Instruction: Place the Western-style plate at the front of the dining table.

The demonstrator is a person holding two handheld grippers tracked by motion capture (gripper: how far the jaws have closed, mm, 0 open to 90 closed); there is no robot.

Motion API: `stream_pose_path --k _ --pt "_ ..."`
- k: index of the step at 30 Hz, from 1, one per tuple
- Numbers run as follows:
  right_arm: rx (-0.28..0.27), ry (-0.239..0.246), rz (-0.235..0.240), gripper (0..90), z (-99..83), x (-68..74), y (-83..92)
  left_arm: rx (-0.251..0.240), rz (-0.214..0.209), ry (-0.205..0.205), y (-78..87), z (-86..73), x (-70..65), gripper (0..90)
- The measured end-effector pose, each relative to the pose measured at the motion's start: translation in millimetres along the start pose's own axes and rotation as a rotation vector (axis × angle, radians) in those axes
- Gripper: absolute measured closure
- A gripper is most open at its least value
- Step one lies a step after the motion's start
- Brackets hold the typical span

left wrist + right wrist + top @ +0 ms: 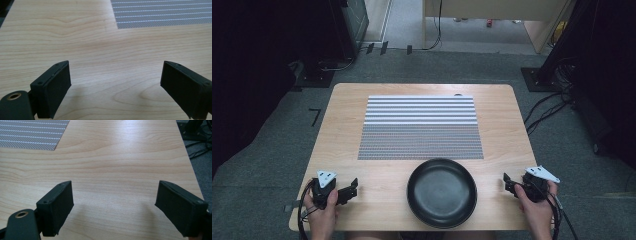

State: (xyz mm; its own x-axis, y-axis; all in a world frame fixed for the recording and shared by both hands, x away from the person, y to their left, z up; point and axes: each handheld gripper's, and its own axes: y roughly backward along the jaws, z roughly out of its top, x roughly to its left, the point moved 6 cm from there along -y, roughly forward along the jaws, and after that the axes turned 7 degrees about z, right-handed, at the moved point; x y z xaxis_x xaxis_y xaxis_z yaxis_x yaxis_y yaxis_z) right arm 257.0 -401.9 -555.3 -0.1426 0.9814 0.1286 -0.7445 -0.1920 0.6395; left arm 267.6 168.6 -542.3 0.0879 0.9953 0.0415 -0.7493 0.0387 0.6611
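One black bowl (441, 192) sits at the table's (352, 125) near edge, just in front of one striped mat (420, 127). Two claws flank it: left claw (353, 189) and right claw (507, 182), both gaping wide, holding nothing.

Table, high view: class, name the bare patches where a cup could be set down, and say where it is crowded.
Bare wood lies on the table left of the mat, right of the mat up to the far right edge, and between the bowl and each gripper. It is tightest at the near edge, where the bowl sits between the left gripper and right gripper.
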Motion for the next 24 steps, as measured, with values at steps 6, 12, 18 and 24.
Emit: stream_pose_path --k 6,12,18,24 --pt "-0.004 -0.002 0.015 13.8 0.6 5.9 0.5 -0.006 -0.022 -0.009 1.9 1.0 -10.3 9.0" --pt "-0.004 0.006 0.029 13.8 1.0 12.7 0.4 -0.012 -0.037 -0.01 3.3 1.9 -16.2 8.9" --pt "-0.002 0.013 0.046 13.8 0.8 19.7 0.3 -0.01 -0.047 -0.016 4.1 1.6 -20.7 9.0" --pt "-0.004 0.019 0.055 13.9 1.1 24.3 0.6 -0.012 -0.06 -0.019 5.0 2.3 -26.5 8.9"
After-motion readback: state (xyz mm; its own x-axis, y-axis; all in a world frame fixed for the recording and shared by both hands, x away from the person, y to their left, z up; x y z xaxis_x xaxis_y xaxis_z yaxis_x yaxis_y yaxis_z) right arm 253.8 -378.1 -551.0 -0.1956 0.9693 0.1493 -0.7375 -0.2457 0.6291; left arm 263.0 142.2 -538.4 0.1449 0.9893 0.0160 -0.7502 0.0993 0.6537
